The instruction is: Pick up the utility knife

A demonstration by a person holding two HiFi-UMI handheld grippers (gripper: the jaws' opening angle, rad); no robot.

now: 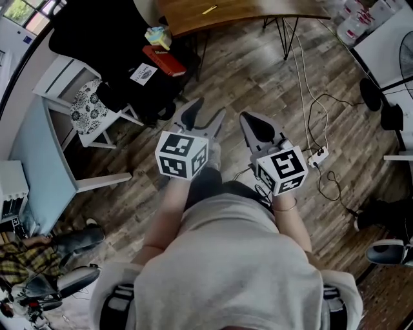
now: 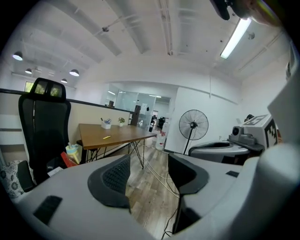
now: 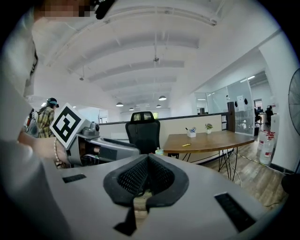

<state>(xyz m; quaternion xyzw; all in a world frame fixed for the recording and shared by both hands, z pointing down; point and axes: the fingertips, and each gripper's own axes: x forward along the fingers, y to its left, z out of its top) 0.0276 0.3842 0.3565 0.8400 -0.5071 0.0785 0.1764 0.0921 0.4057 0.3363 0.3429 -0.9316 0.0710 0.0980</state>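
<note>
The floor (image 1: 258, 84) is showing matt greyish wood planks, the table (image 1: 232, 13) smooth brown wood. The left gripper (image 2: 149, 174) is showing matt grey plastic with dimpled dark pads (image 2: 115, 179).

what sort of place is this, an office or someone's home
Most likely an open-plan office: a black swivel chair, a wooden desk with a pen holder on it, and glass-walled rooms further back.
</note>
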